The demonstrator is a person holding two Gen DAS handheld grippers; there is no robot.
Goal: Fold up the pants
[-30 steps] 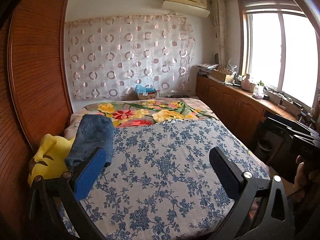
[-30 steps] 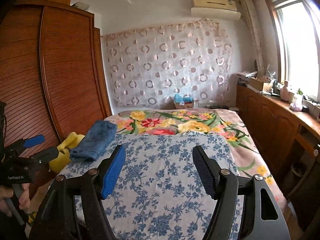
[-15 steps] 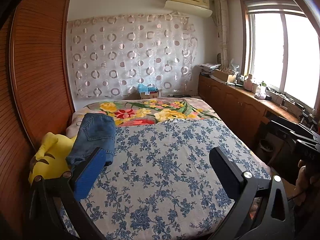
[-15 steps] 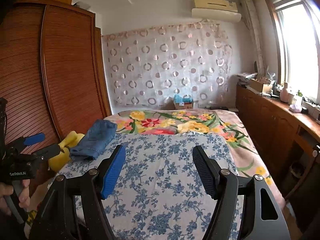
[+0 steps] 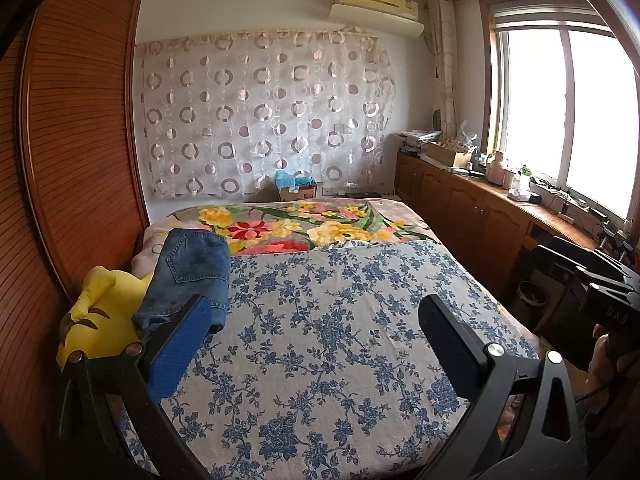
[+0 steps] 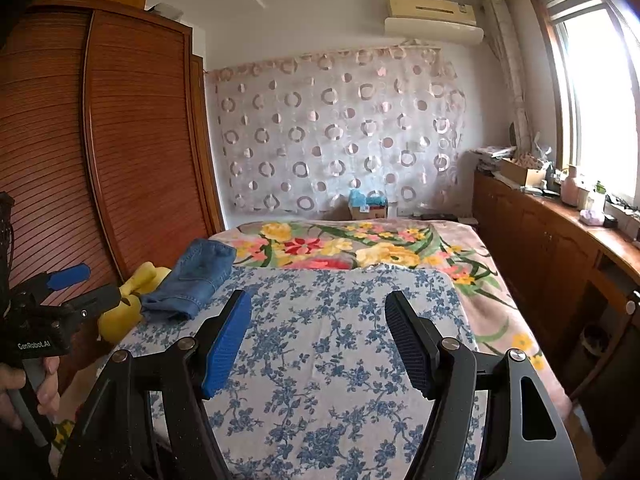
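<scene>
Left wrist view shows the jeans already folded into a bundle at the bed's far left edge, partly resting on a yellow plush toy, so you seem finished, or about to reach there for a last tidy. Your left gripper and right gripper both stand apart and empty above the blue-flowered bedspread, with the louvred wardrobe left and window right.

I see the blue denim pants folded into a compact stack at the far left edge of the bed, a back pocket facing up, one end resting partly on a yellow plush toy beside it
</scene>
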